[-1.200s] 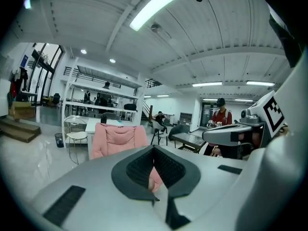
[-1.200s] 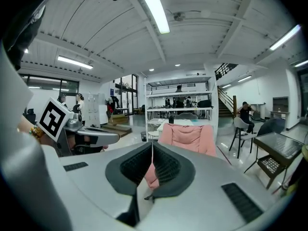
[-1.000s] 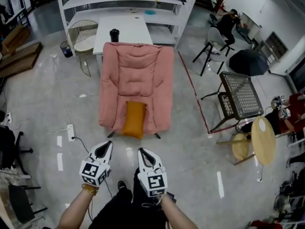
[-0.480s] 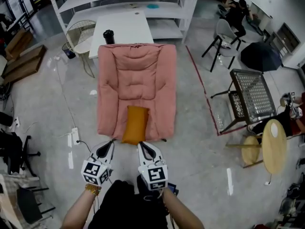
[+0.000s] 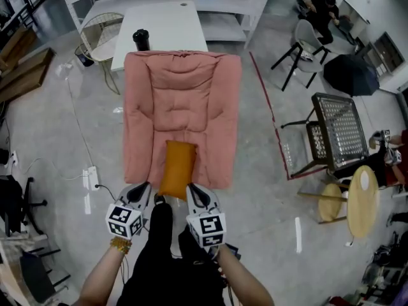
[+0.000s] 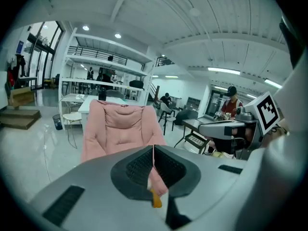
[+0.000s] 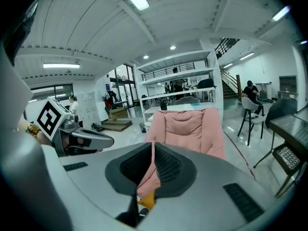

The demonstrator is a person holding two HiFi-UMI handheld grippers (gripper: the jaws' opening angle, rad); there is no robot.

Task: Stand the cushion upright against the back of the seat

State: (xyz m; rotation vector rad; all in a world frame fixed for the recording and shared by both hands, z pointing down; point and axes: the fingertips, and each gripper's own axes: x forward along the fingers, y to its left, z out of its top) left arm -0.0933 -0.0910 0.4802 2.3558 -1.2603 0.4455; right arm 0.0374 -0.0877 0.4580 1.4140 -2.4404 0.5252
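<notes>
We see one orange cushion (image 5: 178,168) and one pink armchair (image 5: 182,88), and we hold two grippers. The cushion lies flat on the front of the seat. Its long axis runs from the seat's front edge toward the backrest, with its far end pointing at the backrest. Our left gripper (image 5: 144,187) and right gripper (image 5: 192,189) flank its near end, one on each side. Both have their jaws pressed together and hold nothing.

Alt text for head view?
Seen from above, an orange cushion lies flat on the seat of a pink armchair. The left gripper and right gripper, both shut and empty, flank its near end.
</notes>
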